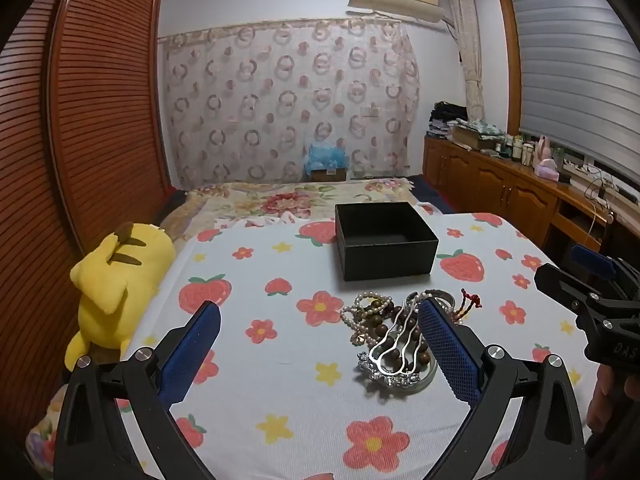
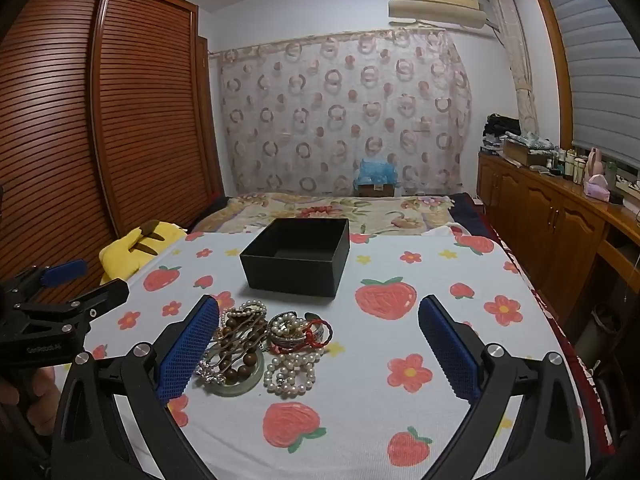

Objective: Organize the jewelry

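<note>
Two claws (image 1: 320,344) (image 2: 318,344) wide apart; jewelry pile (image 2: 264,348) before black box (image 2: 298,258); yellow plush (image 1: 116,284) left.

Bare strawberry sheet (image 2: 420,360) at lower right and lower centre of the right wrist frame gives open passage. Jewelry pile (image 2: 264,348) blocks centre-left, black box (image 2: 296,264) stands just behind it. Yellow plush (image 1: 116,284) crowds the left edge in the left wrist frame.

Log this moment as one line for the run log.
left gripper open | right gripper open | jewelry pile on bedspread, untouched | black box empty
</note>
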`<state>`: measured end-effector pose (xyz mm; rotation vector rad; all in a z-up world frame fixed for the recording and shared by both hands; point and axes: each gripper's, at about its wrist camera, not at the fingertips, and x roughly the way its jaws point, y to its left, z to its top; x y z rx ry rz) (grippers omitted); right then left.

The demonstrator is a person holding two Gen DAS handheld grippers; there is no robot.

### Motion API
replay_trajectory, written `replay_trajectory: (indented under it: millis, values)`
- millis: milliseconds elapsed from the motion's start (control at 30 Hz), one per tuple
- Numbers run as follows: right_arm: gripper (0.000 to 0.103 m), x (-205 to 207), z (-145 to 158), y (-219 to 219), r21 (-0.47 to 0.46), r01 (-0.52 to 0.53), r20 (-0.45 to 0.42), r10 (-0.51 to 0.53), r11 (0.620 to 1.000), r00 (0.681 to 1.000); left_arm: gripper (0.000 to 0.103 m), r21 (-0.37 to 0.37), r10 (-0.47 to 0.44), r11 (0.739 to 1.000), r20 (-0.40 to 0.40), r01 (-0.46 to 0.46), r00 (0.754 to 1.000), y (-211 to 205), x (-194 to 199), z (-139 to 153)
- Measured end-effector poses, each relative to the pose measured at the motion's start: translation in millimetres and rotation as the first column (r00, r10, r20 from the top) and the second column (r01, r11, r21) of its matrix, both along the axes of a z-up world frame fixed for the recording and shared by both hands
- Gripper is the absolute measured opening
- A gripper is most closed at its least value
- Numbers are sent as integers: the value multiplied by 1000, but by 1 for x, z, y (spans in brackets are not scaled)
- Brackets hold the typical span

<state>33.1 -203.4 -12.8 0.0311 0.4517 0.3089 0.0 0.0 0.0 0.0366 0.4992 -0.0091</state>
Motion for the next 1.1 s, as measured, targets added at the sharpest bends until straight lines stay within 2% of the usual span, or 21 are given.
replay_trajectory:
  millis: [1100]
  values:
    - [101,-1,2,0,-4,0,5,0,1000,1000,96,0,-1,1000,5,1,1000,0,0,0]
